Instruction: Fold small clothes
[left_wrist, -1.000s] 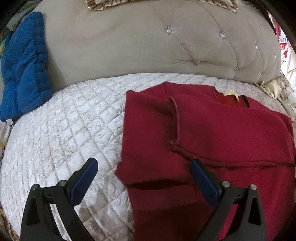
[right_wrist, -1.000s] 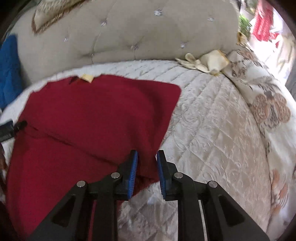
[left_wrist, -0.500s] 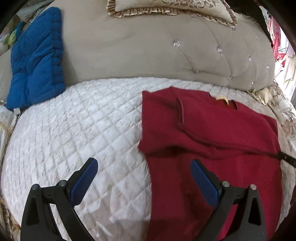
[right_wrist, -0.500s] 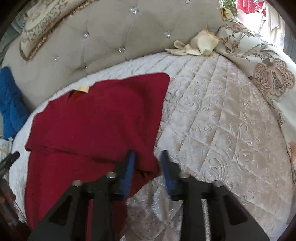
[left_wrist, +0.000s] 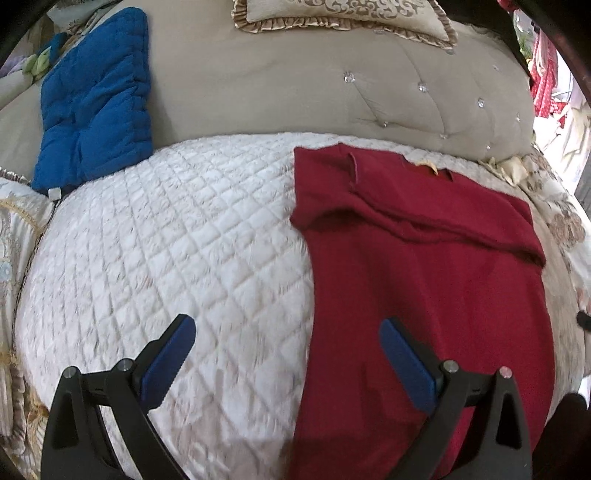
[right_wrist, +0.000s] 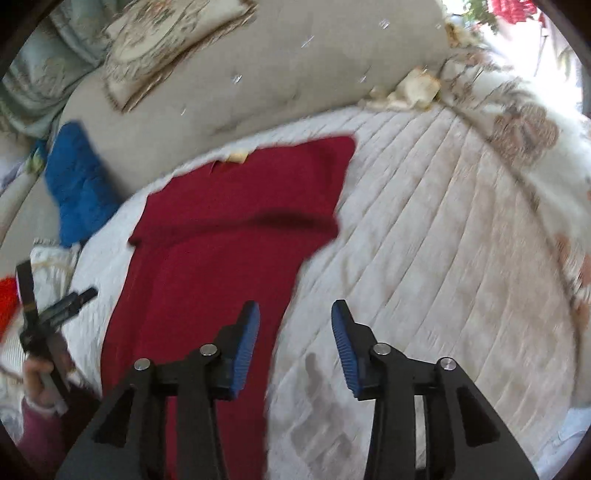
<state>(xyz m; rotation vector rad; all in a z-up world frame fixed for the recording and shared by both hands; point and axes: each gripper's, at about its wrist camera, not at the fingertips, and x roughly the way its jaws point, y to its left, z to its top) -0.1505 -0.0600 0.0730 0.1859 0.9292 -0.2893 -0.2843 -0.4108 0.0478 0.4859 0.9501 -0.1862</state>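
While the red sweater (left_wrist: 424, 266) lies flat on the white quilted bedspread (left_wrist: 166, 240), sleeves folded across its chest, both tools hang above it holding nothing. Left gripper (left_wrist: 288, 350): jaws spread wide, sweater at 1 o'clock. Right gripper (right_wrist: 295, 332): jaws parted, sweater at 11 o'clock. Blue cushion (left_wrist: 96, 122) leans on the beige headboard (left_wrist: 295, 85) at 10 o'clock.
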